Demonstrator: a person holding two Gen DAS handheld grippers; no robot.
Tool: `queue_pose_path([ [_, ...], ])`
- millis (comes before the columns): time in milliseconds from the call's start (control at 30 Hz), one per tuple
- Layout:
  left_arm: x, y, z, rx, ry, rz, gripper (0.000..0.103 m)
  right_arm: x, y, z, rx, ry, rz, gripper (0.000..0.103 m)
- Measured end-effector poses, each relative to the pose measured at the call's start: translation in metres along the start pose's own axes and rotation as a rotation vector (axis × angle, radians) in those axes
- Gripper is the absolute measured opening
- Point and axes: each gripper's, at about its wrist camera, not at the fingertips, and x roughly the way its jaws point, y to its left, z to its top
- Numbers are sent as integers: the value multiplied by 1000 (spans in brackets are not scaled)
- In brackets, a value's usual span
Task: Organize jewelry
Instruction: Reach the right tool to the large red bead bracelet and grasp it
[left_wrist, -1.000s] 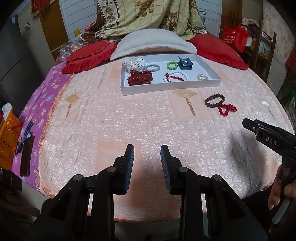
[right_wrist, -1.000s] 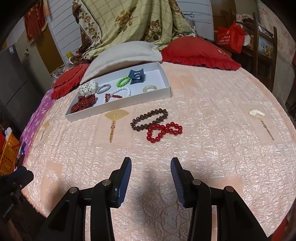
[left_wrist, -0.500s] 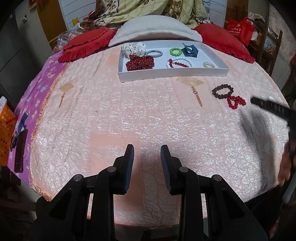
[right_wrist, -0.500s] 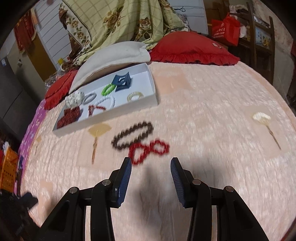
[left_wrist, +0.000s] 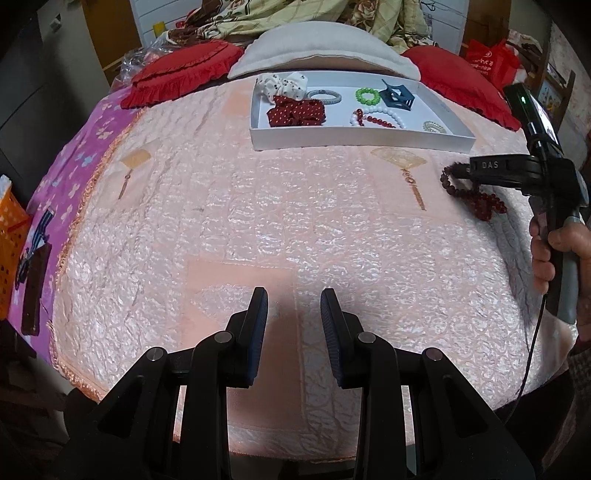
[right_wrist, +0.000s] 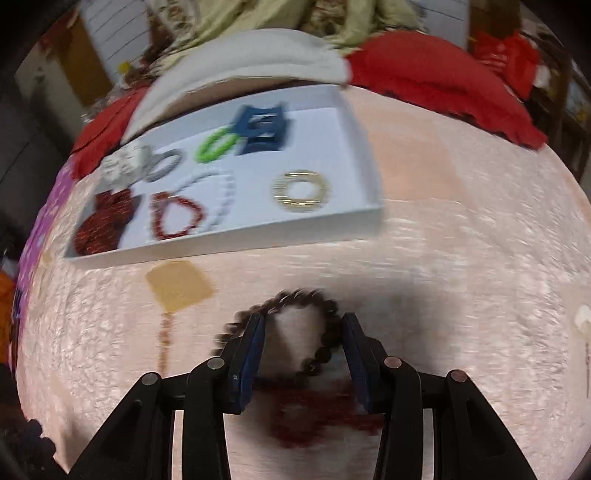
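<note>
The right tongs (right_wrist: 303, 325) were spread wide over the dark bead bracelet (right_wrist: 321, 314) on the bed; the left tongs (left_wrist: 294, 302) were held released.

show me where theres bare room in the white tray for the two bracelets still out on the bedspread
The white tray is barest at its right end, around the gold ring up to the right wall, and behind it beside the blue claw clip. The left half is crowded: red scrunchie, white scrunchie, grey band, and pearl bracelet with red beads.
</note>
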Motion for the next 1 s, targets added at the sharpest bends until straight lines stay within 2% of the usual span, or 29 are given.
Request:
queue_pose_path([
  [133, 3, 0, -1, -4, 11, -4, 29, 4, 38, -8, -87, 16, 87, 42],
  [300, 2, 0, -1, -5, 13, 1, 29, 0, 76, -29, -179, 83, 304, 42],
  [367, 2, 0, -1, -4, 15, 0, 29, -14, 79, -37, -202, 60, 325, 42],
  [500, 3, 2, 0, -8, 14, -11, 29, -55, 42, -45, -132, -60, 279, 42],
  [600, 5, 4, 1, -14, 6, -18, 29, -76, -9, -51, -26, -114, 171, 42],
  [667, 6, 3, 2, -14, -4, -21, 29, -79, -32, -54, 11, -126, 82, 42],
  [800, 11, -1, 10, -16, -16, -48, 29, -74, -65, -65, 44, -98, -21, 42],
  [1000, 27, -8, 41, 16, -11, -79, 29, -64, -61, -62, 36, -98, -13, 42],
])
